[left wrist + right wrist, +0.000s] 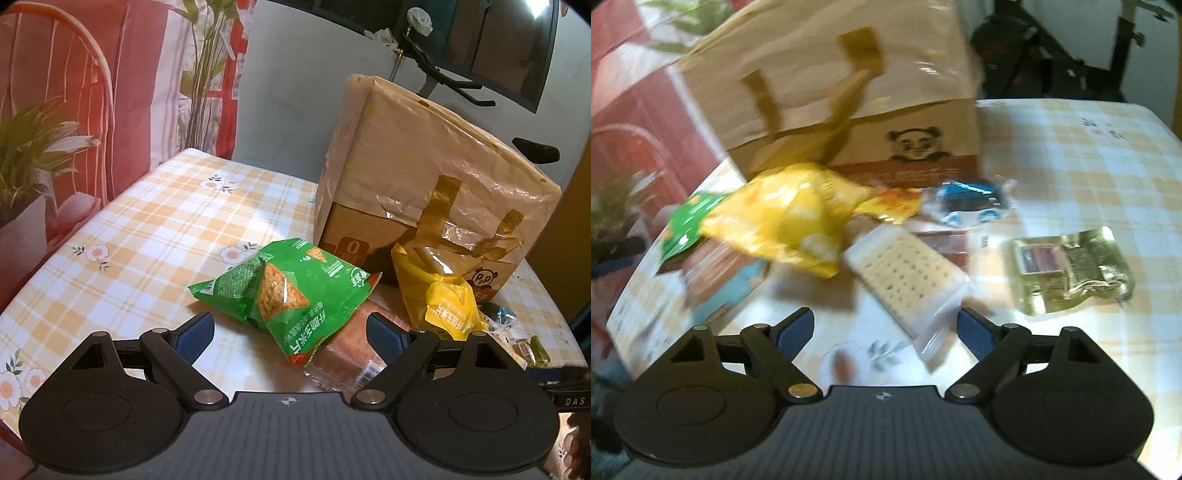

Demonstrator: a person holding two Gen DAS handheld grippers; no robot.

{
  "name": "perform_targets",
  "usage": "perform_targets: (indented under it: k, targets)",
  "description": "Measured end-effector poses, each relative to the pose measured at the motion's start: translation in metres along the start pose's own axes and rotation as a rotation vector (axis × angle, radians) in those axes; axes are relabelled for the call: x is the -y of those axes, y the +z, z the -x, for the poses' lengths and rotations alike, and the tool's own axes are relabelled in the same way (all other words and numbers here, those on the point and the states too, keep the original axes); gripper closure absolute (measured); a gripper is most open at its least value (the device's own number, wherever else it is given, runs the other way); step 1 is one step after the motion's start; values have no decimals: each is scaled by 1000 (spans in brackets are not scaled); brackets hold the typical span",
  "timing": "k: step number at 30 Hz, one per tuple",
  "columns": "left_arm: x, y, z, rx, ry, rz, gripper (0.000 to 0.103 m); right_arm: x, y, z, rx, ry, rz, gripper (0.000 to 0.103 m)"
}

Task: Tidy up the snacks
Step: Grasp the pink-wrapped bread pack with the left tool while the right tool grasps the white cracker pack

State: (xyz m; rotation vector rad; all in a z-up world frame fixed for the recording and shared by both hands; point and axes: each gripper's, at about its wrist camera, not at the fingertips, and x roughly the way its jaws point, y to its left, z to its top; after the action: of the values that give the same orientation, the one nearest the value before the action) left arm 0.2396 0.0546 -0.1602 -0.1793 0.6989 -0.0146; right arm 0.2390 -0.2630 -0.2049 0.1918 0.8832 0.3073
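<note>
The table (122,229), under a yellow checked cloth with daisies, fills both my views, though the right wrist picture is blurred throughout. Largest on it is a cardboard box (424,177) wrapped in crinkled plastic and brown tape; its top is cut off in the right view, where I can only just make out a printed panda face. Against its foot leans a yellow snack bag (790,218), smeared by blur on the right and partly cut by my own rig on the left. Beside it lies a green chip bag (295,295), resting over a reddish clear-wrapped pack (343,362) whose label I cannot read. Further right I see a cracker pack in clear film (908,273), a gold foil packet (1075,273) lying apart, and a small blue and white packet (971,203) near the box. My left hand-held gripper (288,332) has its fingers spread wide around the green bag's near end, gripping nothing. My right hand-held gripper (886,328) is likewise spread wide, with the cracker pack's near corner between its fingers, unclamped.
</note>
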Motion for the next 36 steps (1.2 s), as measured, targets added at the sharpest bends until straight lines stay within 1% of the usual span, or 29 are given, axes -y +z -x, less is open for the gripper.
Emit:
perform_targets:
  k: [3,5,7,8,10,13,15,17,19,23,25,28,30,34,36]
  targets:
    - [-2,0,0,-1,-1,7,13,-11,7,4,48,-73,101,16]
    - [-2,0,1,0,-9,10,15,-14,13,0,65,-89,151,16]
    - [-1,0,2,-1,-20,9,17,-15,17,-10,68,-84,190,19]
    - [0,0,2,-3,-30,8,19,-16,17,-15,66,-86,211,23]
    - [2,-2,2,-6,-50,1,20,-17,16,-28,44,-96,244,27]
    - [5,-5,1,-11,-88,-6,27,-16,12,-41,21,-106,239,35]
    - [5,-6,-1,-14,-116,-6,33,-16,7,-38,46,-107,215,43]
    - [7,-6,-4,-26,-151,-3,42,-15,1,-32,64,-98,178,47]
    - [12,-7,-8,-39,-196,-14,47,-15,-9,-26,80,-92,142,48]
    - [25,-10,-15,-66,-274,-56,48,-15,-26,-18,128,-95,106,49]
    - [31,-11,-22,-90,-289,-86,48,-16,-27,-16,143,-93,102,49]
    - [38,-10,-35,-99,-252,-130,47,-16,-31,-15,165,-95,113,49]
    - [38,-7,-42,-100,-234,-140,46,-18,-33,-14,173,-105,129,49]
    - [41,1,-58,-99,-230,-156,40,-18,-35,-15,180,-113,143,49]
    - [44,4,-67,-105,-220,-177,40,-17,-34,-16,184,-106,135,49]
